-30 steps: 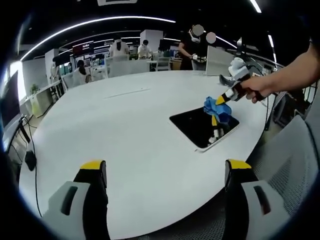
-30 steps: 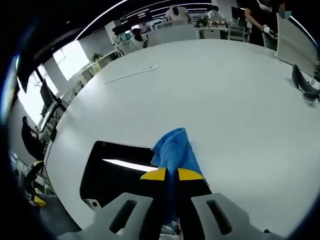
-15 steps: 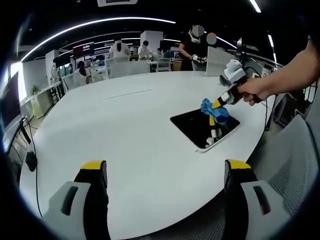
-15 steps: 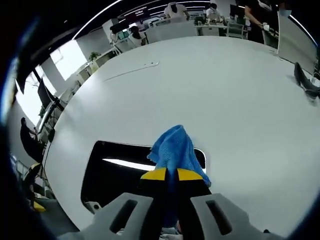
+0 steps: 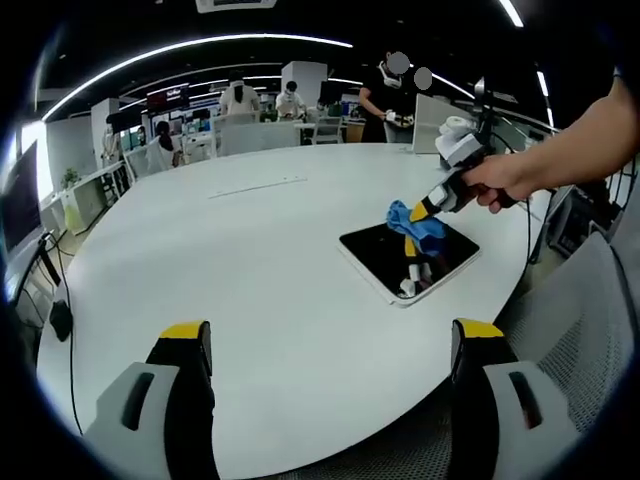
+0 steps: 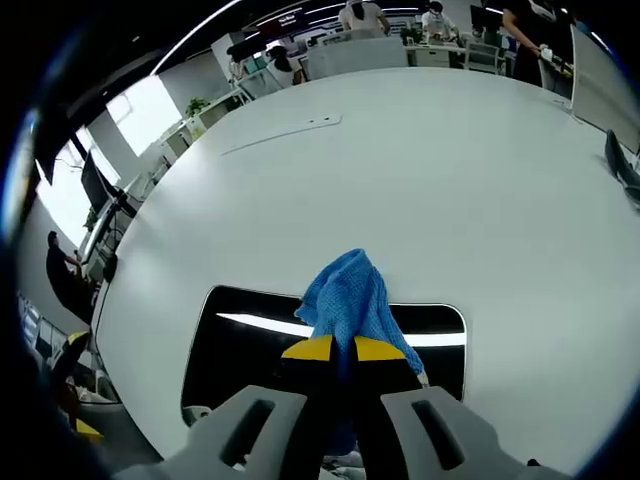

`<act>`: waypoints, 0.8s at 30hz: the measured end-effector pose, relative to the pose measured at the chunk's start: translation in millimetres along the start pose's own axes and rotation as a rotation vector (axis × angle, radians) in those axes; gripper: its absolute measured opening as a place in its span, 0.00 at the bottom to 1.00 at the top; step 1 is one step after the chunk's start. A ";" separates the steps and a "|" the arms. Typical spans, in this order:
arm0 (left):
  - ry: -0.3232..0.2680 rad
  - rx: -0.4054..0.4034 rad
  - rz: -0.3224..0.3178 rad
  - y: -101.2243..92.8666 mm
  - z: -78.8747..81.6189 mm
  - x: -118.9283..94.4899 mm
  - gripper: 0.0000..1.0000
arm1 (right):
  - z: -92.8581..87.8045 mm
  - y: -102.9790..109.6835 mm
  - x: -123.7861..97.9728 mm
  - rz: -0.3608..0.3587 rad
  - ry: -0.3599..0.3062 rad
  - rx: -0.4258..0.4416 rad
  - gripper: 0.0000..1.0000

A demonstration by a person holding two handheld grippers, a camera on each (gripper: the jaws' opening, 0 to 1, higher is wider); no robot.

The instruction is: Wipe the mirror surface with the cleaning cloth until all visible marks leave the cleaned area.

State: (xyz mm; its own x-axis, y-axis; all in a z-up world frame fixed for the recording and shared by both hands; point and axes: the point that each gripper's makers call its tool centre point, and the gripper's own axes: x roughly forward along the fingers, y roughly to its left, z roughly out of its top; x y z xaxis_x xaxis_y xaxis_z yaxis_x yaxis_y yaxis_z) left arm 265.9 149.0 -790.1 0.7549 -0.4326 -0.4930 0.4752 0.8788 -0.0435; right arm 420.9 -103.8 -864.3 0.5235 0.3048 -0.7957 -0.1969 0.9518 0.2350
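On the big white table (image 5: pixel 250 260) the mirror (image 6: pixel 250 350) lies flat near the edge, right gripper (image 6: pixel 335 350) clamped on the blue cloth (image 6: pixel 350 300), now moved farther across the glass than a second ago, so wiping continues; left gripper (image 5: pixel 325 345) hangs back, jaws apart.

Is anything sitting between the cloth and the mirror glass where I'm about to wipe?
Nothing visible. The right gripper holds the blue cloth directly over the dark mirror, whose visible surface carries no objects.
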 end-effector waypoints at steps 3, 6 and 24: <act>0.000 0.004 -0.003 -1.0 0.0 0.3 0.99 | 1.9 7.5 4.6 0.008 0.003 -0.008 0.00; 0.008 0.012 0.002 -0.5 -1.2 1.0 0.99 | 4.5 16.1 10.4 0.023 0.008 -0.012 0.00; 0.021 0.013 0.005 0.3 -3.8 1.7 0.96 | 10.4 68.9 28.0 0.075 0.027 -0.076 0.01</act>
State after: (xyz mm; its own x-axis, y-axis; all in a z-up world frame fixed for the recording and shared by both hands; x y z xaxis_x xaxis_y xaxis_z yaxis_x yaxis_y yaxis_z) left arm 265.6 149.4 -794.3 0.7478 -0.4235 -0.5114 0.4770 0.8784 -0.0299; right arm 430.6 -29.3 -864.6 0.4823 0.3731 -0.7925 -0.2975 0.9207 0.2524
